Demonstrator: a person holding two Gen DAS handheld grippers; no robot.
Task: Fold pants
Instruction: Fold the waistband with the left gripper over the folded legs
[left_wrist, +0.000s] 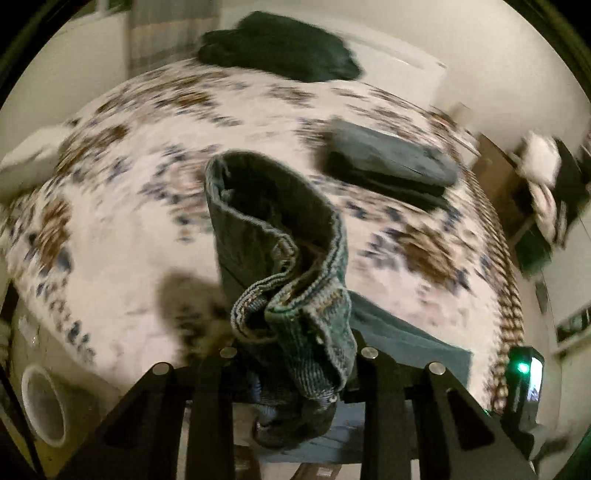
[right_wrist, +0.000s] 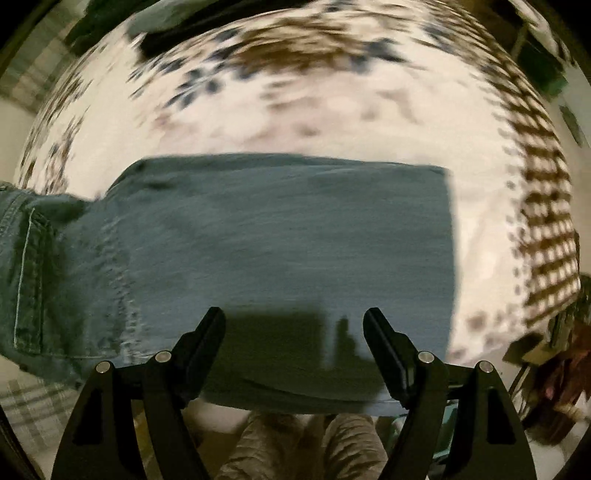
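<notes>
Blue-green jeans (right_wrist: 280, 240) lie flat across the patterned bedspread (right_wrist: 295, 110) in the right wrist view, with a back pocket at the left. My right gripper (right_wrist: 294, 325) is open and empty, just above the near edge of the jeans. In the left wrist view my left gripper (left_wrist: 295, 354) is shut on the bunched waistband of the jeans (left_wrist: 295, 295) and holds it lifted above the bed, so the fabric hides the fingertips. The rest of the jeans (left_wrist: 406, 332) trails down to the right. Both views are blurred.
A folded blue-grey garment (left_wrist: 391, 158) lies on the bedspread (left_wrist: 129, 229) at the right. A dark green heap of clothes (left_wrist: 280, 44) sits at the far edge. A white round object (left_wrist: 40, 398) is at the lower left. A device with a green light (left_wrist: 526, 373) is at the right.
</notes>
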